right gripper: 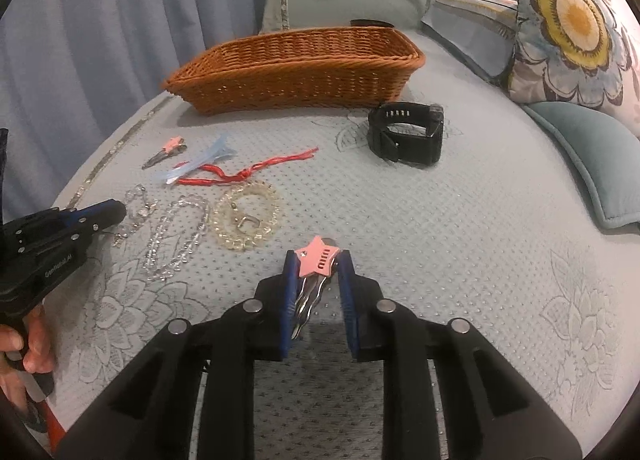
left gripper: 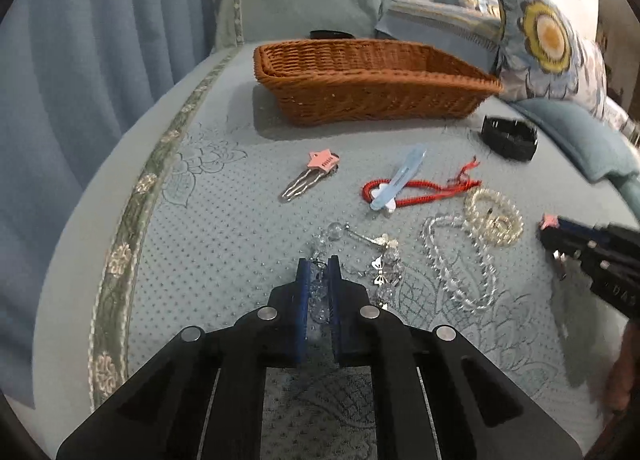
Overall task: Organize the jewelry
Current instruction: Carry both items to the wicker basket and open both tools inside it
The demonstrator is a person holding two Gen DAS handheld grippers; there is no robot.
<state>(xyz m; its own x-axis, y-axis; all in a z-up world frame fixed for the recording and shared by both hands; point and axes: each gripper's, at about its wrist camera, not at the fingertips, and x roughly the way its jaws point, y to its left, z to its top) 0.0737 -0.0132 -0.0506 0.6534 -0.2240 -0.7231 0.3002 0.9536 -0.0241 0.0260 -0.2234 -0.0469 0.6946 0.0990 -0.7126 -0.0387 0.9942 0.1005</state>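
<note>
The left claw is seen low centre in the left view, clamped on a crystal chain, presumably so it can be carried to the basket at upper centre. In the right view the right claw is closed on a star clip, its pink head kept above the blue pads. A second star clip, a blue clip, a red cord, a bead bracelet, a clear necklace and a watch are left loose on the bed, mid-frame. The bed is covered in dotted blue-grey quilting; blue curtains hang upper left, and a flowered pillow sits upper right.
</note>
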